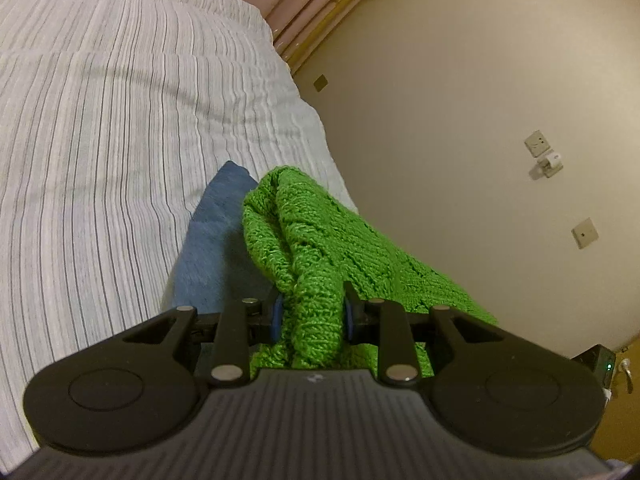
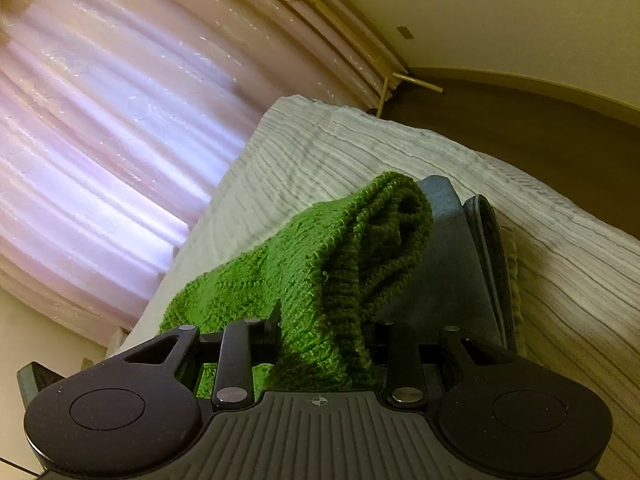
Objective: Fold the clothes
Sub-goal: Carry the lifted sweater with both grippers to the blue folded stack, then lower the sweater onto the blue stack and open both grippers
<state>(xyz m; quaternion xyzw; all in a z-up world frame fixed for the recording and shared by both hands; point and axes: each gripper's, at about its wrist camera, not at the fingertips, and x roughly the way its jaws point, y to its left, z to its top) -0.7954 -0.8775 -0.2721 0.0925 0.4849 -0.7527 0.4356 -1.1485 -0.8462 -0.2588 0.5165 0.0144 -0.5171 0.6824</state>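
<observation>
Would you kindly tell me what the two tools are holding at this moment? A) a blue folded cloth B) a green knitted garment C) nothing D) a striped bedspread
B: the green knitted garment is pinched in both the left tool and the right tool.

Striped bedspread (image 1: 100,140), pink curtains (image 2: 100,120), beige wall (image 1: 460,100) with sockets (image 1: 538,143).

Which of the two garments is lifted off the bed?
The green knitted one, clamped by both the left gripper and right gripper. The blue one lies flat on the bed.
</observation>
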